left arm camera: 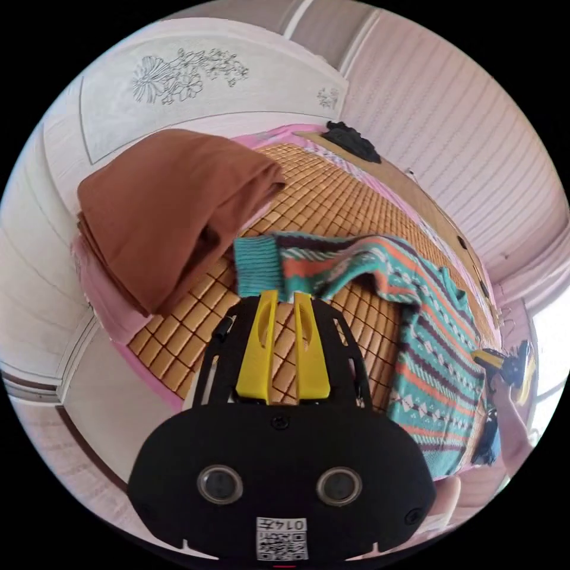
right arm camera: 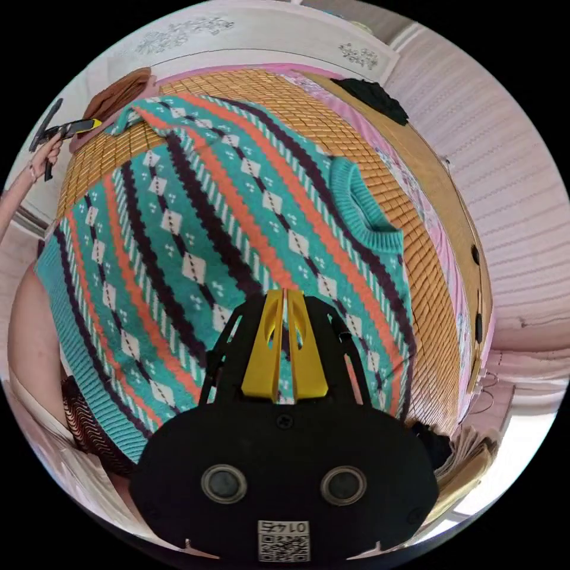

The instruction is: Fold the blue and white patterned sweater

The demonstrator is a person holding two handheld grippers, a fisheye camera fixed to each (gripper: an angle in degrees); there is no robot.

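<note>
Sweater spread flat on bed mat. Left hand-held gripper slightly parted, tips at sleeve cuff, grip uncertain. Right hand-held gripper nearly closed over sweater body, holding nothing. Brown folded cloth beside cuff.

My left hand-held gripper has its yellow jaws a little apart at the tips. My right hand-held gripper has its jaws nearly together (a thin slit between them). Far left in the right gripper view, my hand grips the left one.
</note>
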